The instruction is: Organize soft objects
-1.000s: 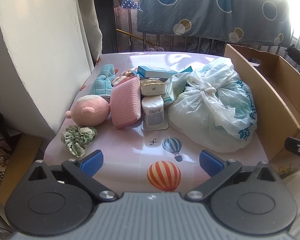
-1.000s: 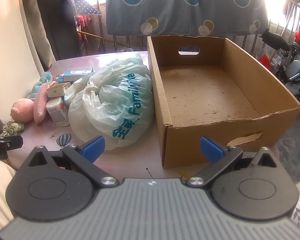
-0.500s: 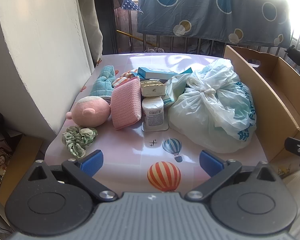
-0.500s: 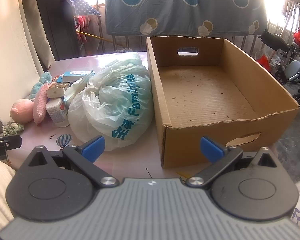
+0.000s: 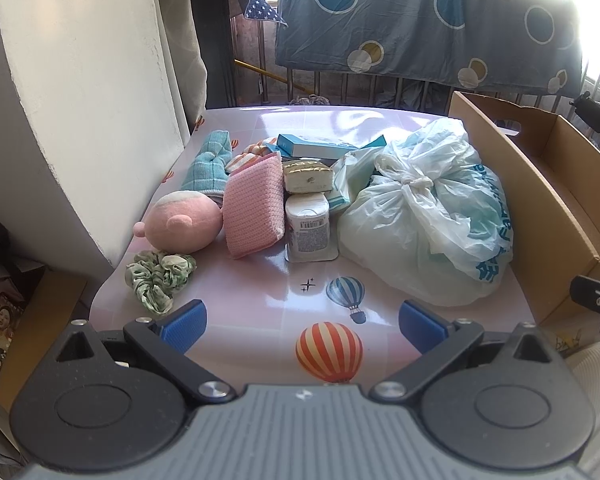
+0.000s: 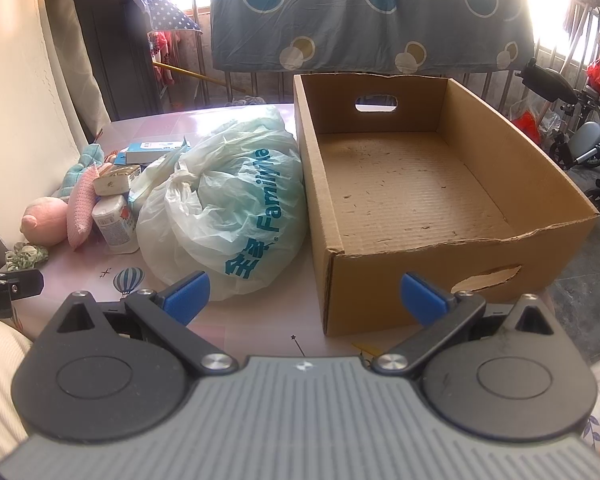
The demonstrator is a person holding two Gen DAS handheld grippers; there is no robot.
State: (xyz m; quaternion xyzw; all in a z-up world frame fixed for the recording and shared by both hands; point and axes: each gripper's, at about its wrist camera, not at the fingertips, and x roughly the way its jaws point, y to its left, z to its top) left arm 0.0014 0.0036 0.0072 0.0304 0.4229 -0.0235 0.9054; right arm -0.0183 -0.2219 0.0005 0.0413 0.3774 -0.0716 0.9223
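So far nothing is packed: the box [image 6: 416, 196] stands empty on the bench [image 5: 260, 292], and every place below is given from it. Pressed against its left wall is the tied bag [image 5: 424, 216], the bulkiest item. Further left sits a tight cluster: a pink cloth [image 5: 254, 204] leaning upright, a plush [image 5: 182, 222] beside it, a teal cloth [image 5: 208, 168] behind, and a scrunchie [image 5: 158, 276] nearest the bench's front edge, farthest from the box. Hard items, a bottle [image 5: 310, 228] and cartons, are mixed in and probably should stay out.

Both the left tongs [image 5: 300, 320] and right tongs [image 6: 302, 292] hang wide apart, holding nothing. A sound start would be the bag: pinch it at the knot, not the thin film, lift clear of the box wall, then set it deep inside to leave room for the smaller pieces.
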